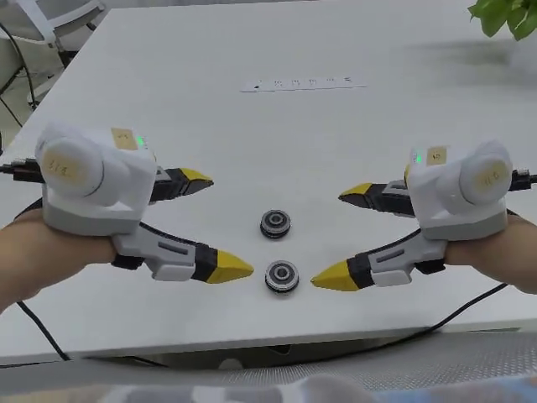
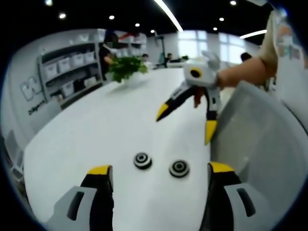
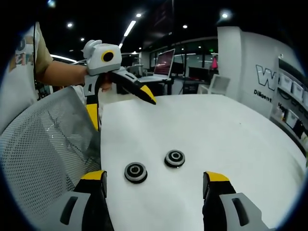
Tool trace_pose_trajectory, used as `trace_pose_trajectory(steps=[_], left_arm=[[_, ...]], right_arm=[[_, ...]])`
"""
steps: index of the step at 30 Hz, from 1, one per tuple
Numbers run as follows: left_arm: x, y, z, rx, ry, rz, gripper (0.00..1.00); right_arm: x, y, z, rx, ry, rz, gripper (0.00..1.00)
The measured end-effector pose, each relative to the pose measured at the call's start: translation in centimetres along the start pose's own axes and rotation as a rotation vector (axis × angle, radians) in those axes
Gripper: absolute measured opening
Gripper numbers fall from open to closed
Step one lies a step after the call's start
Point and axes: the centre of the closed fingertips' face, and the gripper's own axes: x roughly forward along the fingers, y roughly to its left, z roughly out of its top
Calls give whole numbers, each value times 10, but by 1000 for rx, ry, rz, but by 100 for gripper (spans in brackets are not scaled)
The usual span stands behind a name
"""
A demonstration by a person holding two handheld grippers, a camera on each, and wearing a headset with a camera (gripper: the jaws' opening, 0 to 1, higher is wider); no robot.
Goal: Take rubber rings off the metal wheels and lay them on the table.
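Observation:
Two small metal wheels, each with a black rubber ring around it, lie flat on the white table [image 1: 252, 134]. The far wheel [image 1: 275, 223] [image 2: 142, 160] [image 3: 174, 158] and the near wheel [image 1: 282, 276] [image 2: 179, 168] [image 3: 135, 172] sit close together by the front edge. My left gripper [image 1: 230, 225] [image 2: 160, 168] [image 3: 124, 114] hovers open just left of them. My right gripper [image 1: 327, 238] [image 3: 154, 175] [image 2: 184, 130] hovers open just right of them. Both pairs of yellow tips point at the wheels, and nothing is between either pair.
A flat white strip [image 1: 302, 83] lies at the back of the table. A green plant [image 1: 503, 17] [image 2: 127, 67] stands at the far right corner. A black cable [image 1: 470, 306] hangs over the front edge. A grey mesh chair [image 3: 43, 144] sits just off that edge.

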Motion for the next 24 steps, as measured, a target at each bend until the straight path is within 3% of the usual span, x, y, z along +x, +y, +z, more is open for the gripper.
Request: trace_pose_trajectory(steps=[9, 24], left_arm=[[13, -2, -8, 0, 26, -41, 74], [36, -16, -20, 2, 77, -134, 62]], right_arm=[[15, 2, -7, -16, 18, 47, 73], [30, 11, -18, -39, 43, 130, 54]])
